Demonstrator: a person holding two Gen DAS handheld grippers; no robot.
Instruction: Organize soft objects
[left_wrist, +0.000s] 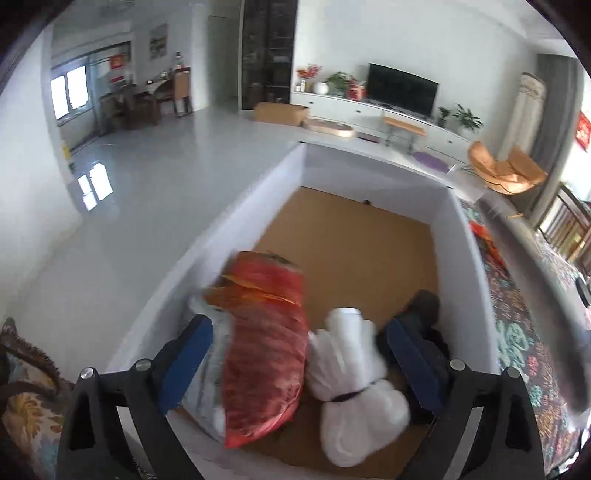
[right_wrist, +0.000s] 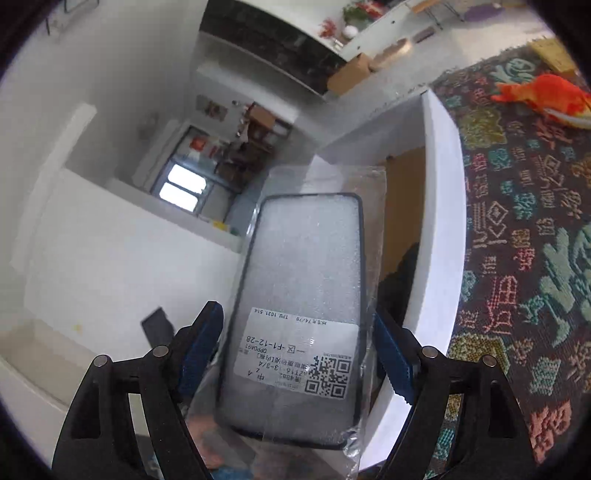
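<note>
1. Living-room floor and a patterned rug (right_wrist: 524, 229) lie around a white box (left_wrist: 258, 206) that already holds a red pillow (left_wrist: 266, 354) and a white plush dog (left_wrist: 354, 384).
2. Spread wide above them, the left gripper (left_wrist: 295, 362) grips nothing.
3. Beside the box wall, the right gripper (right_wrist: 295, 354) pinches a bagged phone case (right_wrist: 306, 295) by its edges.
4. The slick bag could slip and fall outside the box.
5. An orange plush toy (right_wrist: 543, 96) waits on the rug.

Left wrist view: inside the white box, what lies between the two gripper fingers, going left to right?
Left finger → red striped pillow → white plush toy → right finger; a dark item behind it overlaps, so is unplaced.
</note>
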